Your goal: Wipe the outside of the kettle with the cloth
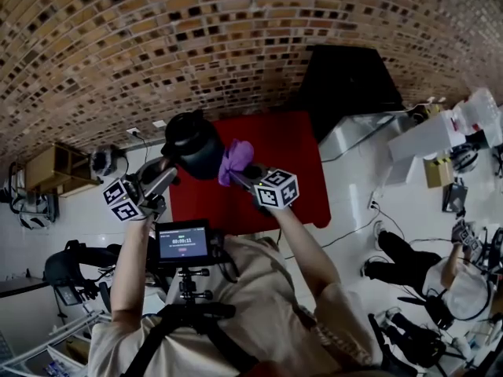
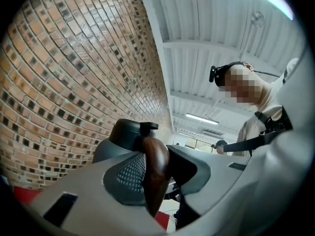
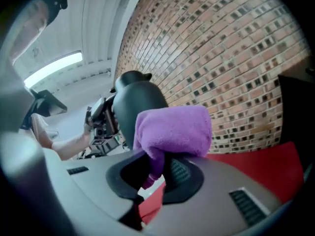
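Note:
A dark grey kettle point(image 1: 192, 146) with a black lid hangs in the air over a red mat point(image 1: 295, 171). My left gripper point(image 1: 167, 173) is shut on its brown wooden handle point(image 2: 153, 154), which stands upright between the pads in the left gripper view; the kettle's body point(image 2: 120, 136) shows just beyond. My right gripper point(image 1: 240, 173) is shut on a purple cloth point(image 1: 234, 159), bunched above the jaws. In the right gripper view the cloth point(image 3: 172, 129) lies right beside the kettle point(image 3: 135, 102); whether they touch I cannot tell. The left gripper point(image 3: 101, 117) shows behind the kettle there.
A brick wall point(image 1: 157, 45) runs behind. A black box point(image 1: 346, 81) stands past the red mat. A person sits on the white floor at the right point(image 1: 440, 277), amid gear and cables. A small screen point(image 1: 182, 243) is mounted at my chest. A wooden shelf point(image 1: 55, 167) stands at the left.

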Demonstrator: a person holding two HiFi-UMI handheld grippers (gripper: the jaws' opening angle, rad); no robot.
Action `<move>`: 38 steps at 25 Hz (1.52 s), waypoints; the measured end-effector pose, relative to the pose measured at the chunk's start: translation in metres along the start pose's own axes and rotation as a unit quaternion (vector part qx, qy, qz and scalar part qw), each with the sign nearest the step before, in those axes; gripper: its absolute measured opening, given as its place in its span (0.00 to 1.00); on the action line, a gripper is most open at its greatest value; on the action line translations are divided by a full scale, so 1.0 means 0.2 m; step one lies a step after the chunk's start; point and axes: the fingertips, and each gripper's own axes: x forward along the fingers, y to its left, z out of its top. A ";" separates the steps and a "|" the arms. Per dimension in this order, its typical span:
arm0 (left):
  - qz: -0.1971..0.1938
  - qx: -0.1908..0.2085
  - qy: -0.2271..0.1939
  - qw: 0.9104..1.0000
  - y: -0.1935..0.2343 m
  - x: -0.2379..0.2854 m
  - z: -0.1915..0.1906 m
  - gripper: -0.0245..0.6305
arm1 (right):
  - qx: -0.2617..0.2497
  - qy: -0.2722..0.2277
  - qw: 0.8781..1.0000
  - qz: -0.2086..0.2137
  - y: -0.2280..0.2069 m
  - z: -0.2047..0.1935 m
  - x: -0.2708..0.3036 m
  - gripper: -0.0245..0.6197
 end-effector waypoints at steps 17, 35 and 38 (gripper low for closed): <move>-0.069 -0.066 -0.068 0.993 -0.04 -0.02 0.22 0.22 | -0.090 0.017 0.996 0.012 0.04 -0.43 0.34 0.15; -0.060 -0.032 -0.031 0.997 -0.14 -0.14 0.17 0.22 | -0.084 -0.200 0.975 -0.042 -0.17 0.27 -0.27 0.15; -0.056 -0.018 0.004 0.998 -0.15 -0.15 0.10 0.22 | -0.085 -0.226 0.970 -0.013 -0.09 0.48 -0.31 0.15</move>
